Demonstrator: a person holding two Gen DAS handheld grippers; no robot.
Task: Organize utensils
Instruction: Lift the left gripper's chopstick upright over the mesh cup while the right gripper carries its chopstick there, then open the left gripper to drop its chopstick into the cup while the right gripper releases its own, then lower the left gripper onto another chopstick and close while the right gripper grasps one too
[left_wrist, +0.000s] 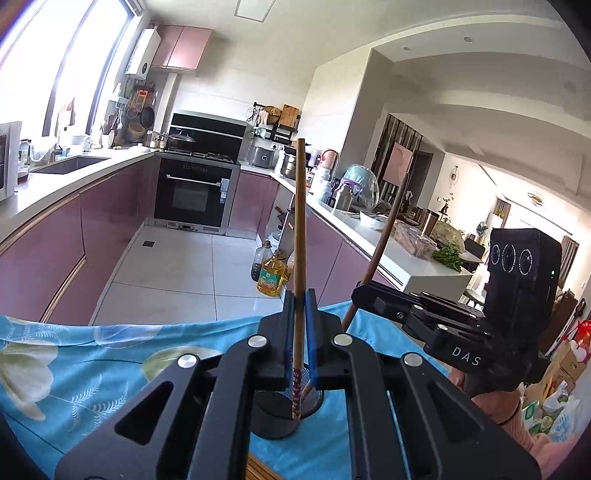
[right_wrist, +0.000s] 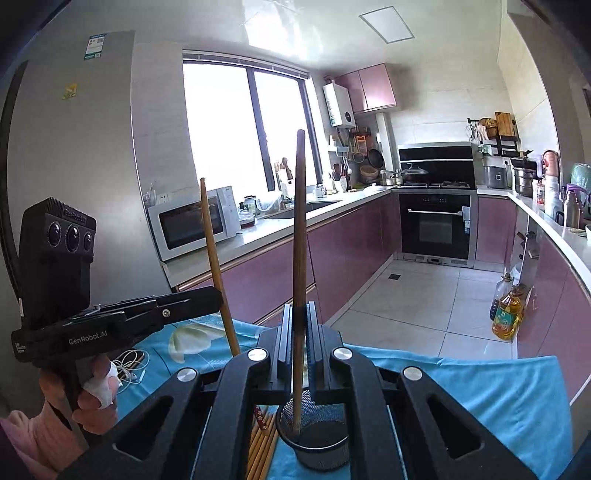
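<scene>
My left gripper (left_wrist: 300, 306) is shut on a light wooden chopstick (left_wrist: 300, 221), held upright with its patterned lower end at the rim of a black mesh holder (left_wrist: 277, 417). My right gripper (right_wrist: 299, 317) is shut on a darker brown chopstick (right_wrist: 298, 229), upright, its lower end inside the same mesh holder (right_wrist: 317, 439). The right gripper (left_wrist: 365, 291) with its dark chopstick (left_wrist: 388, 236) shows at the right of the left wrist view. The left gripper (right_wrist: 218, 295) with its light chopstick (right_wrist: 214, 258) shows at the left of the right wrist view. Several more chopsticks (right_wrist: 264, 439) lie flat left of the holder.
A blue floral cloth (left_wrist: 74, 365) covers the table, and it also shows in the right wrist view (right_wrist: 480, 387). White earphones (right_wrist: 129, 365) lie on it at the left. Beyond are pink kitchen cabinets (left_wrist: 55, 240), an oven (left_wrist: 192, 195) and oil bottles (left_wrist: 271, 273) on the floor.
</scene>
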